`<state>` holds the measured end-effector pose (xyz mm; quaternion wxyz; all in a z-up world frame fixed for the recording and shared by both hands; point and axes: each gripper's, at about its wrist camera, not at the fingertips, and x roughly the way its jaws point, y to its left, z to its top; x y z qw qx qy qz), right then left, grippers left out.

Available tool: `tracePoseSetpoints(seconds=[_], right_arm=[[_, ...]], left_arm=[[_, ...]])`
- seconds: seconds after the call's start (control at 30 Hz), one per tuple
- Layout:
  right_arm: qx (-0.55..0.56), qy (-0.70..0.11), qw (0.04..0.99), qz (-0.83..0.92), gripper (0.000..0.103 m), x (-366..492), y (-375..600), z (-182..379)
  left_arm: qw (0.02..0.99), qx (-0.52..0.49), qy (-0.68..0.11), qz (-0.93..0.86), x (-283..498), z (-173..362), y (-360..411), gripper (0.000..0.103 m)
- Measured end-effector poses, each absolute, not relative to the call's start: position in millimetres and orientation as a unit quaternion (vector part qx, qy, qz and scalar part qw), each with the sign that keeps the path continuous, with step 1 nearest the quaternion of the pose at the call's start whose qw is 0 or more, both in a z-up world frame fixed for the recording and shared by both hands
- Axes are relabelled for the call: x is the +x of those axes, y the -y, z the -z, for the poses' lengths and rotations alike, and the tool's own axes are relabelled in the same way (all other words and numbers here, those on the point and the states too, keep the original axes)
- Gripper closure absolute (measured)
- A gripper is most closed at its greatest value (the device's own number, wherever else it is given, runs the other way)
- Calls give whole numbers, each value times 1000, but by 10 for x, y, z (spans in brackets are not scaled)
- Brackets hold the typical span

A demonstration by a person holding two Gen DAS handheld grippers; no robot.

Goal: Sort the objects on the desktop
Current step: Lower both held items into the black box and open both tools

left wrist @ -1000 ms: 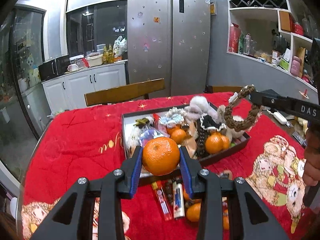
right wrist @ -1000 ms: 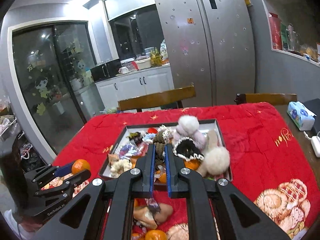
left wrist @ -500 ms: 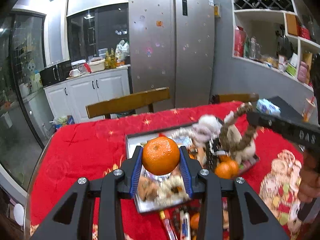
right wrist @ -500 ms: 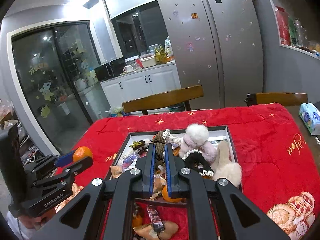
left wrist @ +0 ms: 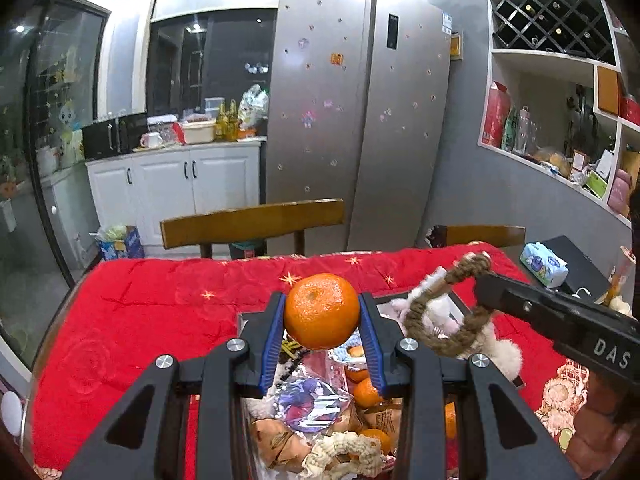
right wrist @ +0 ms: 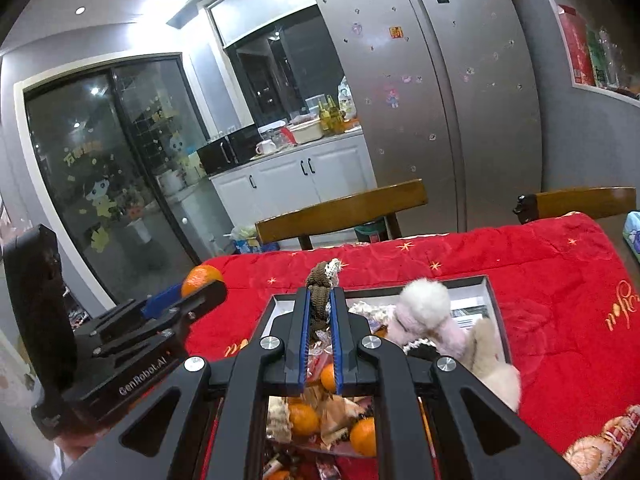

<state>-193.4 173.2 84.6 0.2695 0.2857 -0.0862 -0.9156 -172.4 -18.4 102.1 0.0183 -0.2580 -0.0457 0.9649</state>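
Above the red tablecloth [left wrist: 132, 320], the left gripper [left wrist: 322, 318] had an orange [left wrist: 321, 316] clamped between its blue pads — round, bright, finely dimpled skin, a small pale navel turned toward the camera, sitting high at the fingertips over the near end of the dark tray [right wrist: 494, 312]. From the right wrist view the same fruit showed as an orange crescent poking over the black finger, off to the left of the tray.

The right gripper [right wrist: 320, 312] was pinched almost shut on a brown braided hair tie [right wrist: 318, 308] — a thick, rope-like loop with a scrap of white lace at its top, hanging free in the air beside the orange and above the tray's far half.

Down in the tray lay a jumble: several smaller oranges [right wrist: 303, 418], a pale pink fluffy scrunchie [right wrist: 424, 312], a cream lace scrunchie [left wrist: 344, 450], a clear packet with a dark-haired cartoon figure [left wrist: 308, 400], and crumpled snack wrappers. Two wooden chairs [left wrist: 252, 222] stood at the table's far edge.
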Motion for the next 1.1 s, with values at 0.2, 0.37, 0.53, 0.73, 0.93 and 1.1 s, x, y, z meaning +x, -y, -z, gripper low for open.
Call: tracePoseSetpoints(seconds=[0.2,0.37,0.53,0.73,0.93,1.1], right_arm=[[286,85,263,917,93,-2109,-1615,-758],[282,70,255,922,93,-2194,-1539,-643],[294,45,245,923,93,-2336,-1493,-448],[315,42,240,917,93,-2451,-1519,-292],[334,36,233,913,92,-2477,-1523,-174],[347,26,221,911,91,-2488,-1502,-79]], left_arm=[[26,-286,52,-956,-1955,-730,256,66],[20,-306,41,-951,-2105,-492,277,66],[24,-324,35,-945,-2205,-267,264,66],[32,-338,28,-940,-2254,-129,210,66],[28,-350,28,-936,-2275,-56,208,66],[27,-354,25,-935,-2285,-12,205,66]])
